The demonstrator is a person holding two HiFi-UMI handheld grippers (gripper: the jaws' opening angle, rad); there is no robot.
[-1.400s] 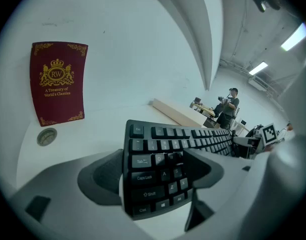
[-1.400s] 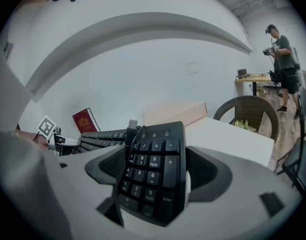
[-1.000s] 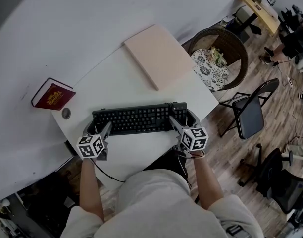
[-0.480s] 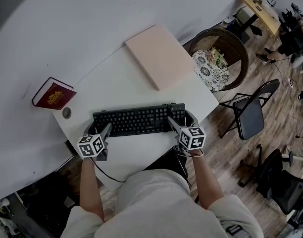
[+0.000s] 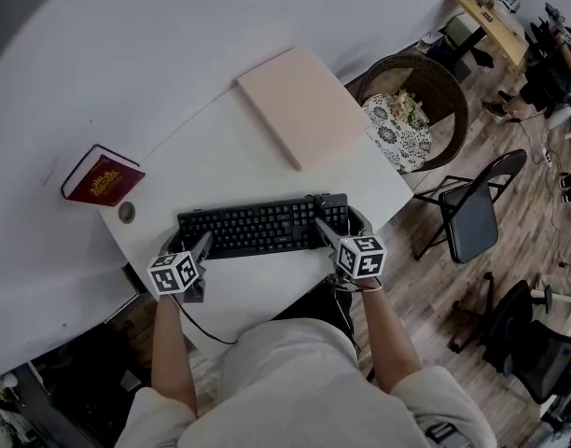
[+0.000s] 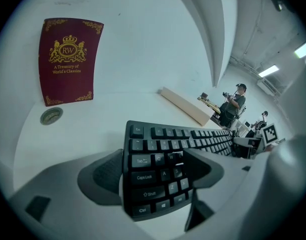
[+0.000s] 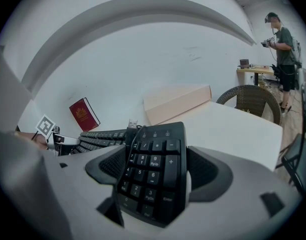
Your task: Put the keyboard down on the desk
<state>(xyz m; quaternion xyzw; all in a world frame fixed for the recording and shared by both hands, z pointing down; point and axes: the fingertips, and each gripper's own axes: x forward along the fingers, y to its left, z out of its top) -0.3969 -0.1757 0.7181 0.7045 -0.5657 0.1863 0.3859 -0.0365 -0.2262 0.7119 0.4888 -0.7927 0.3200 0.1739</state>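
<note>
Since a second ago the keyboard [image 5: 257, 227] and both grippers have crept slightly toward the right edge of the tabletop [image 5: 267, 283]; nothing else has moved. We see the keyboard lying level along the near half of the tabletop, roughly parallel to the near edge, but we can't tell whether it is touching down yet. The left gripper [image 5: 200, 247] is clamped narrow on its left end, and the right gripper [image 5: 325, 231] is clamped the same way on the numpad end. We think the main risk is the loose cable [image 7: 132, 125]. Its plug is draped over the numpad beside the right gripper's jaw, so it could get pinned under the keyboard or snag that jaw when it opens. A second risk is an uneven release: if one end lets go first, the other could drop or skid toward the near edge. The jaws also sit over keys, so any extra squeeze could press or pop a keycap. Nothing blocks the landing spot. The book [image 5: 102, 177] stands at the far left corner against the wall [image 5: 220, 26]. The cap [image 5: 126, 213] is by the left edge, near the keyboard's left end but clear of it. The board [image 5: 299, 105] lies toward the far right corner, well apart. The wicker chair [image 5: 411, 110] and folding chair [image 5: 472, 217] sit on the floor off the right edge.
</note>
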